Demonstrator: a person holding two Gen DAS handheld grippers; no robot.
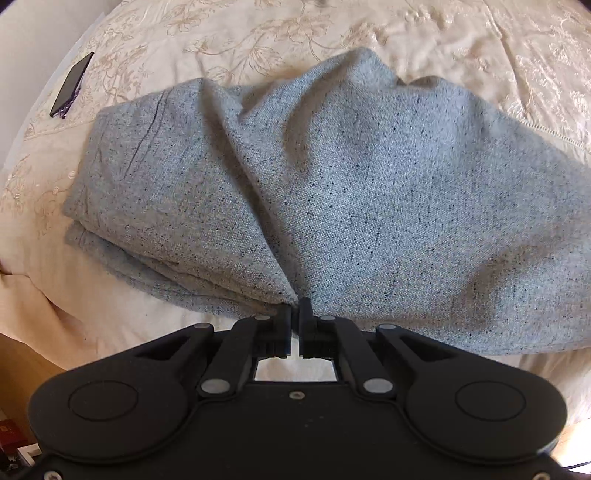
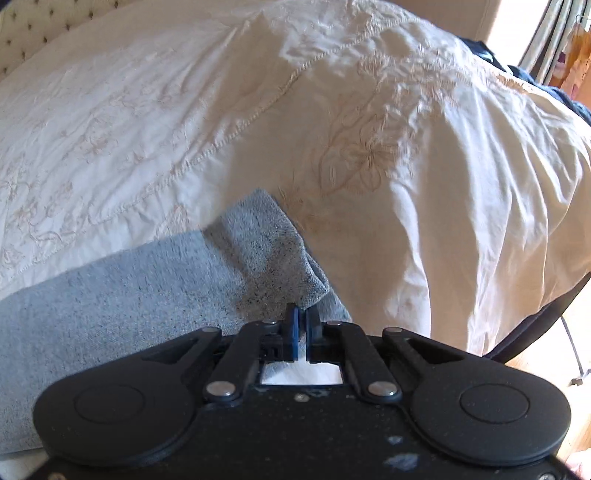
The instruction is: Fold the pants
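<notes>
The grey speckled pants (image 1: 332,177) lie across a bed covered by a cream embroidered bedspread (image 1: 258,40), bunched into broad folds with layered edges stacked toward 9 o'clock in the left wrist view. The left gripper (image 1: 295,308) sits low at 6 o'clock of its own view, pointing forward over the near edge of the cloth, its two black fingers drawn almost together with only a thin slit between them; a fold of the pants comes to a point right at the fingertips, and the cloth appears pinched there, pulling up into a ridge that runs away toward 11 o'clock. A dark phone (image 1: 72,85) rests on the bedspread near 10 o'clock, well apart from the pants. In the right wrist view the right gripper (image 2: 302,314) likewise points forward from 6 o'clock, level with the bed, its fingers nearly closed, one pad showing blue; a grey corner of the pants (image 2: 258,251) drapes down just at the tips and looks caught between them, with a hem-like band turned over toward 12 o'clock. The rest of that leg stretches away toward 8 o'clock, lying flat on the bedspread (image 2: 406,184), which swells into rumpled folds from 1 to 4 o'clock. A tufted headboard (image 2: 40,29) shows at 11 o'clock, and curtains (image 2: 554,40) hang by a bright window at 1 o'clock. Wooden floor (image 2: 546,362) is visible past the bed edge at 4 o'clock.
</notes>
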